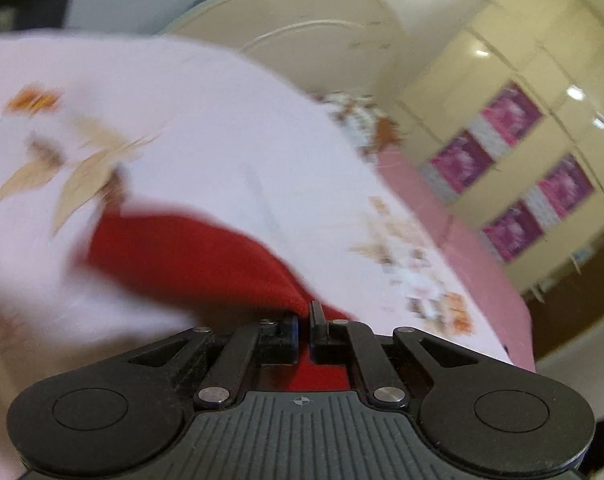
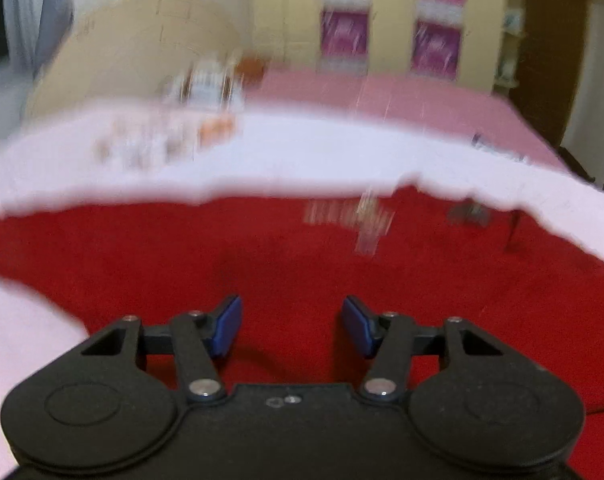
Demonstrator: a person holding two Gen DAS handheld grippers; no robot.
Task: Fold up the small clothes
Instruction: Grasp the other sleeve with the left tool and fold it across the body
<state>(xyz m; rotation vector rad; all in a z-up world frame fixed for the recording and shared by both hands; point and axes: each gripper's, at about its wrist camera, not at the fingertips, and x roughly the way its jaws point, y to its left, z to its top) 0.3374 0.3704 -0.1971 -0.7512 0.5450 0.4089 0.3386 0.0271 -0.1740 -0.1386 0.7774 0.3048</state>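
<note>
A red garment [image 2: 302,256] lies spread on a white printed bedsheet [image 2: 302,156]. In the right wrist view it fills the lower middle, with a pale printed mark near its far edge. My right gripper [image 2: 291,326] is open, its blue pads [image 2: 226,326] apart just above the red cloth, holding nothing. In the left wrist view my left gripper [image 1: 304,320] is shut on an edge of the red garment [image 1: 189,256], which trails up and left over the sheet [image 1: 205,120]. Both views are motion-blurred.
A cream curved headboard [image 1: 310,36] stands behind the bed. A pink cover [image 2: 402,100] lies across the far part of the bed. A cream wardrobe with magenta panels [image 2: 434,20] lines the wall. A dark wooden door [image 2: 554,52] is at the far right.
</note>
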